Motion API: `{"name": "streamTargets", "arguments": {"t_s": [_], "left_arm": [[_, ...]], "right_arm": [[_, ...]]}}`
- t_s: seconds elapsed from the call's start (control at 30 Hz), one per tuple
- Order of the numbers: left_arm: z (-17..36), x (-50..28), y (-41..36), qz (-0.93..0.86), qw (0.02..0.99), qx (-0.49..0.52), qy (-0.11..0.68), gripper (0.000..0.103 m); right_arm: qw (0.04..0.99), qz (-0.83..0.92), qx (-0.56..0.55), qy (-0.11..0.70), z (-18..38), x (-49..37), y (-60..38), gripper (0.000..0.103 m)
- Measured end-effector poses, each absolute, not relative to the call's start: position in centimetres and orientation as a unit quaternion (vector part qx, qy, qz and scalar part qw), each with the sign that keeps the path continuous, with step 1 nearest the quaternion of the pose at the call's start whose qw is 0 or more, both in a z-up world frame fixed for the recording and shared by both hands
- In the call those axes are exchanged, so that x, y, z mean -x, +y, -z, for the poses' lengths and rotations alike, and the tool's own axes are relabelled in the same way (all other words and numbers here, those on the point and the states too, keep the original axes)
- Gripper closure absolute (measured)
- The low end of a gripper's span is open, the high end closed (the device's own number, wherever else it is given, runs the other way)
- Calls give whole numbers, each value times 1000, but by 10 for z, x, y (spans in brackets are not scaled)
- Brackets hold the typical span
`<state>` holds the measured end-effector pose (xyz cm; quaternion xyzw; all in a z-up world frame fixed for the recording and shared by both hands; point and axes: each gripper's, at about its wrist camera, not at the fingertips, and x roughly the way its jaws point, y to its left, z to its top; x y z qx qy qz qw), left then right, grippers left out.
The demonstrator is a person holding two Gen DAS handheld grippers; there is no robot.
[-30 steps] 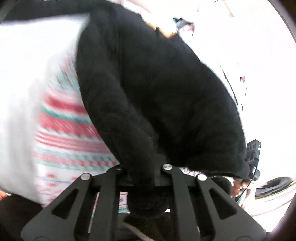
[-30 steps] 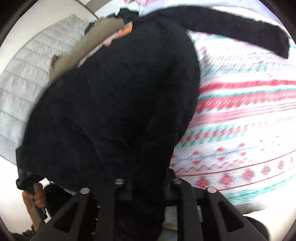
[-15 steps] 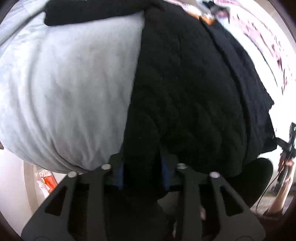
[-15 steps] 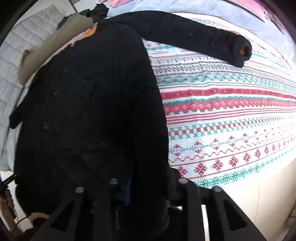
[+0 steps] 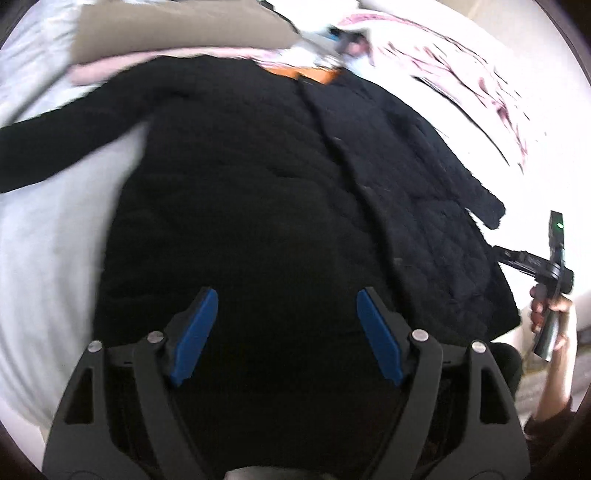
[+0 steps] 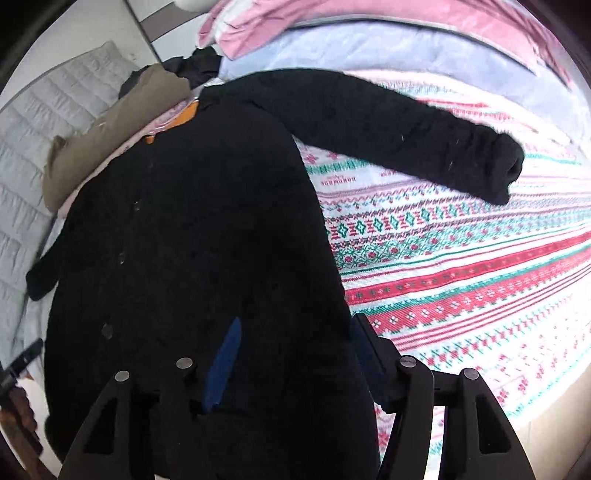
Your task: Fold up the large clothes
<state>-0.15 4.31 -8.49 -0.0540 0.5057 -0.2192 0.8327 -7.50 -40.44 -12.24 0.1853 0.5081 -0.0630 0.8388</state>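
From the left wrist view, the left gripper point(image 5: 286, 332) stands wide, its jaws opening, the blue pads point(image 5: 194, 338) clear of any cloth. The black coat point(image 5: 280, 177) lies spread flat directly under and ahead of the gripper, its hem nearest the fingers and its collar at the far end. One sleeve point(image 5: 62, 147) stretches out to the gripper's left over a pale grey quilt point(image 5: 44, 251). Beyond the collar lies a tan garment point(image 5: 177, 26) on something pink. Off to the right, past the coat's edge, a person's hand point(image 5: 550, 314) grips the handle of the other tool.

From the right wrist view, the right gripper point(image 6: 295, 365) is partly spread, jaws opening; the coat's edge point(image 6: 207, 258) lies below and between the fingers, and the left blue pad point(image 6: 223, 365) shows free against the fabric. Whether the right pad touches the cloth cannot be told. The coat fills the space ahead and to the left. Its other sleeve point(image 6: 402, 129) reaches out ahead and to the right across a red, green and white patterned blanket point(image 6: 461, 266) on the bed. Pink bedding point(image 6: 332, 22) is piled at the far end.
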Motion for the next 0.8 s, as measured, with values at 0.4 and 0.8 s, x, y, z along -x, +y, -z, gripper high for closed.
{"name": "streamTargets", "arguments": {"t_s": [0.4,0.8], "left_arm": [[48,-68,-39,262,836,2,483,20],[54,-184,-179,314,849,2,425,20]], "right_arm": [[808,196,-407,378,137,83,-608,28],[810,183,-441,341,161,9,-662,72]]}}
